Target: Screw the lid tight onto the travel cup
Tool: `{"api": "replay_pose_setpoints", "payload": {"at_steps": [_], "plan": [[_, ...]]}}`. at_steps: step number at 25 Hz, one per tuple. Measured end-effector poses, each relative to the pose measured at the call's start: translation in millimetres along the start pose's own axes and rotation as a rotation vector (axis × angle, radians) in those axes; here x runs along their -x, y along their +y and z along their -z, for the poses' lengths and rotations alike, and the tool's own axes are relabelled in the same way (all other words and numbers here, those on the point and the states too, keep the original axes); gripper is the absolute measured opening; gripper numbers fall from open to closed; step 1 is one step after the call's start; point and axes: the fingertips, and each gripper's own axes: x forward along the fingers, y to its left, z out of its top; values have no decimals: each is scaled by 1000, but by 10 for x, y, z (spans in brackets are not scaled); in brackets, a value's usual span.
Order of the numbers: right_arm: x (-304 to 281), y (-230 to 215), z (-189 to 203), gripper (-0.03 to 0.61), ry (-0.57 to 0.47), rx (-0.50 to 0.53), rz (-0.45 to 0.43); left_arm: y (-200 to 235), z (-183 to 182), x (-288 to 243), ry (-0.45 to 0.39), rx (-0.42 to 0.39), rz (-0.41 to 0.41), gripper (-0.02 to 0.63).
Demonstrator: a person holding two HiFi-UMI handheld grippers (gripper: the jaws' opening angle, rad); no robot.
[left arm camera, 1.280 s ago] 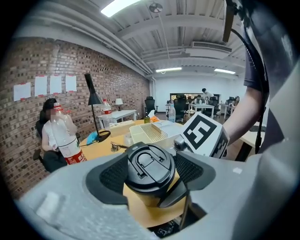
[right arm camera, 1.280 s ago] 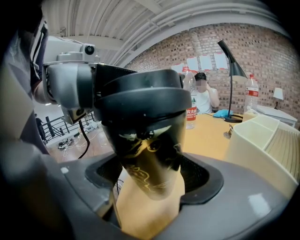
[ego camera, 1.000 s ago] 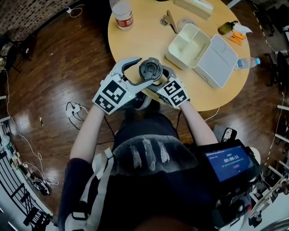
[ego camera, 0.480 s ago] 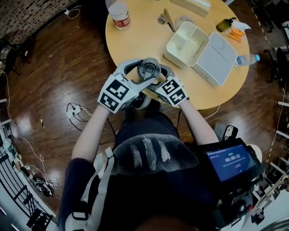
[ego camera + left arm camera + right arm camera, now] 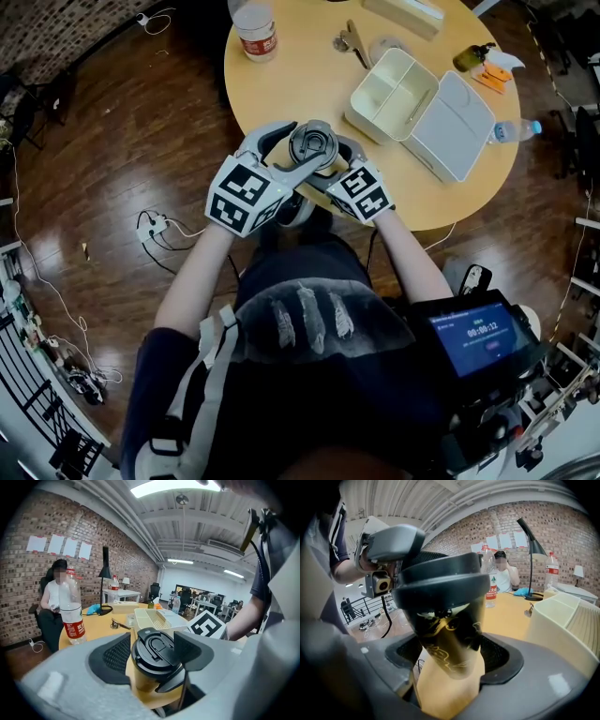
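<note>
Nearest the person, at the near rim of the round pale wooden bench (image 5: 300,75), the two grippers meet around one thing. The right gripper (image 5: 452,658) is clamped on the dark travel cup with gold drawing on its wall (image 5: 450,634), with a mesh pad against each side of the lower body. The cup leans a little in that grip. Whether its base touches the bench I cannot tell.

The round black plastic lid with a flip tab (image 5: 155,654) sits on the cup's mouth. The left gripper (image 5: 155,641) straddles it with its jaws wide and closing. The lid is between them, one pad looks about on the rim and a sliver of bench still shows beside the other, so there is no firm hold yet.

The cup looks stiff and smooth-walled, so it will likely try to spin in the pads when the lid is turned; a hold low on the body suits it. It is probably light, though its contents are hidden. The lid is hard and shallow, and is best taken square across its rim, clear of the tab, and kept level so the thread starts true.

Farther back lies an open cream two-compartment lunch box (image 5: 398,94). Beyond it, near the far edge, stands a clear plastic bottle with a red label (image 5: 255,36).
</note>
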Motion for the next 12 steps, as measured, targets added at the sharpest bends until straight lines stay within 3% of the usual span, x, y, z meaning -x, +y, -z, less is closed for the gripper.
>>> {"api": "replay_pose_setpoints", "payload": {"at_steps": [2, 7, 12], "plan": [[-9, 1, 7, 387, 0, 0, -2, 15, -85, 118, -14, -21, 26, 307], [-15, -4, 21, 387, -5, -1, -2, -100, 64, 129, 95, -247, 117, 333], [-20, -22, 30, 387, 0, -3, 2, -134, 194, -5, 128, -307, 142, 331]]}}
